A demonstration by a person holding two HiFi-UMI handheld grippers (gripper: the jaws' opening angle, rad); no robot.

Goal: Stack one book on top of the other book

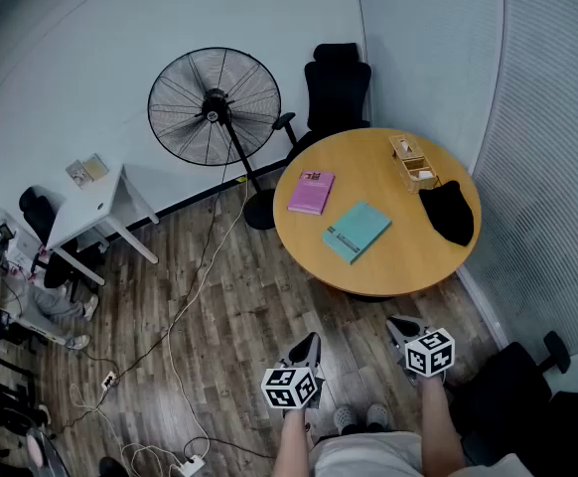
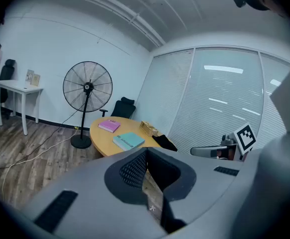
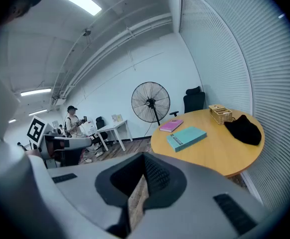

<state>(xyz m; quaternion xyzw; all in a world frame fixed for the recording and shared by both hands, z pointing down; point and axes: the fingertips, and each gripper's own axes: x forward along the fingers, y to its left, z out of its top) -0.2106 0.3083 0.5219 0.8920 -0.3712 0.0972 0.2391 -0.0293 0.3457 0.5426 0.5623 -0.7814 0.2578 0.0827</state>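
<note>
Left gripper: closed, empty.
Right gripper: closed, empty.
Round wooden table: thin pink book and thin teal book lying flat, apart.

Standing fan, black office chair, wicker box, black cloth

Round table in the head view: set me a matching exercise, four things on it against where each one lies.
All on the round table.

Things
1. pink book
2. teal book
3. black cloth
4. wooden box

Places
A. in a soft heap at the table's right side
B. at the left side, nearest the pedestal fan
C. farthest from the person, at the far right
D. about mid-table, the nearer of the two books to the person

Pairs: 1-B, 2-D, 3-A, 4-C
</note>
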